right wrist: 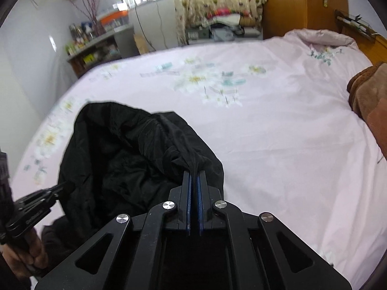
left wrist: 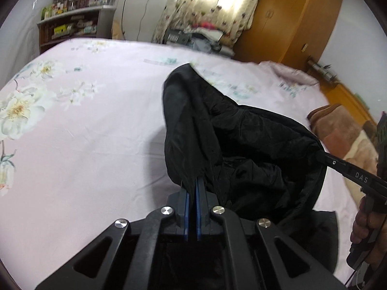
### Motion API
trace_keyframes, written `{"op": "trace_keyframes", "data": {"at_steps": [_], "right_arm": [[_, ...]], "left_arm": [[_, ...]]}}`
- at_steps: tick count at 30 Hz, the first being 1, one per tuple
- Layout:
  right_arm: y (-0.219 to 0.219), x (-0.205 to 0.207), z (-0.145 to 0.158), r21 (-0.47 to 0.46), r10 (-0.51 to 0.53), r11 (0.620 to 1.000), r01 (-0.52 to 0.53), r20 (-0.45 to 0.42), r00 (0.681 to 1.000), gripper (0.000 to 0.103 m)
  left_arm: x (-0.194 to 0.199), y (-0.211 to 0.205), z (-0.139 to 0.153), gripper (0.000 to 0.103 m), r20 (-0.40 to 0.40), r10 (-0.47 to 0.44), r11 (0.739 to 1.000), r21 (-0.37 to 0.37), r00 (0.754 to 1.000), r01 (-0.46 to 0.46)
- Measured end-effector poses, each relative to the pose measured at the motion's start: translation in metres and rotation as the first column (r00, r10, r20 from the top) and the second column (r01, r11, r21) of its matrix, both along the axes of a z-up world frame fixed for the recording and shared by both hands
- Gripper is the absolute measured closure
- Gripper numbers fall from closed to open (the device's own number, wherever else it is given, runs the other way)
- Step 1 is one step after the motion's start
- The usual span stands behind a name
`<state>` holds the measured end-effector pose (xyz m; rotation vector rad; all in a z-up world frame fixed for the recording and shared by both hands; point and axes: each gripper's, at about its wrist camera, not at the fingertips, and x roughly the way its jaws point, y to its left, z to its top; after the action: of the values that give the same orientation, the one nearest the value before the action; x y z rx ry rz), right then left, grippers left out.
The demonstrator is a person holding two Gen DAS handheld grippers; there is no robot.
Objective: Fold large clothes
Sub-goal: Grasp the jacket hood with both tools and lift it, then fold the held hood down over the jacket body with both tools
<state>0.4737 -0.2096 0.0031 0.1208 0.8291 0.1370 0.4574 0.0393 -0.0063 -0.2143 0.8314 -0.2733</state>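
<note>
Blue-padded jaws of both grippers pinch one black garment above a pink bed

Left gripper point(left wrist: 192, 181) is pressed together on a fold of the black garment point(left wrist: 241, 140), and the right gripper point(right wrist: 194, 172) is likewise pinched on another bunch of the same cloth, so it hangs slack between the two over the near edge of the floral bedsheet point(left wrist: 84, 145), apart from the brown blanket point(right wrist: 370, 101) at the side. It looks thin, soft and slightly shiny, so probably light, limp and a little slippery; it sags and crumples rather than holding any shape. Bunched grips like these would likely fold it crooked, so I judge the better hold is on a hem or seam at two matching corners, spread taut before laying it flat
</note>
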Motion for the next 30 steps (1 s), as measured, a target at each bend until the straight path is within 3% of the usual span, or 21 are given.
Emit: {"op": "trace_keyframes", "data": {"at_steps": [5,9,15,22,26,30], "right_arm": [[-0.01,-0.074,0.035,0.078,0.008,0.997,-0.016,0.105,0.994,0.099],[-0.02,-0.123,0.037,0.115,-0.014,0.993,0.0,0.118,0.993,0.1],[-0.038,-0.184,0.0,0.181,-0.064,0.982,0.058,0.029,0.997,0.1],[-0.045,-0.217,-0.053,0.199,-0.063,0.976,0.085,-0.115,0.991,0.102],[-0.053,-0.235,-0.063,0.213,-0.052,0.973,0.086,-0.161,0.986,0.101],[-0.063,-0.241,-0.049,0.248,-0.075,0.963,0.111,-0.15,0.986,0.097]], "left_arm": [[-0.055,0.007,0.031,0.099,0.079,-0.02,0.999,-0.023,0.997,0.022],[-0.103,0.013,0.037,0.099,0.099,-0.034,0.999,-0.022,0.994,0.036],[-0.155,0.02,0.016,0.099,0.05,-0.031,0.999,-0.022,0.998,0.032],[-0.198,0.046,-0.007,0.099,-0.045,0.024,1.0,-0.013,0.999,-0.024],[-0.215,0.063,-0.01,0.099,-0.075,0.052,0.999,-0.004,0.996,-0.053],[-0.223,0.068,0.003,0.099,-0.048,0.069,0.998,-0.003,0.996,-0.069]]}}
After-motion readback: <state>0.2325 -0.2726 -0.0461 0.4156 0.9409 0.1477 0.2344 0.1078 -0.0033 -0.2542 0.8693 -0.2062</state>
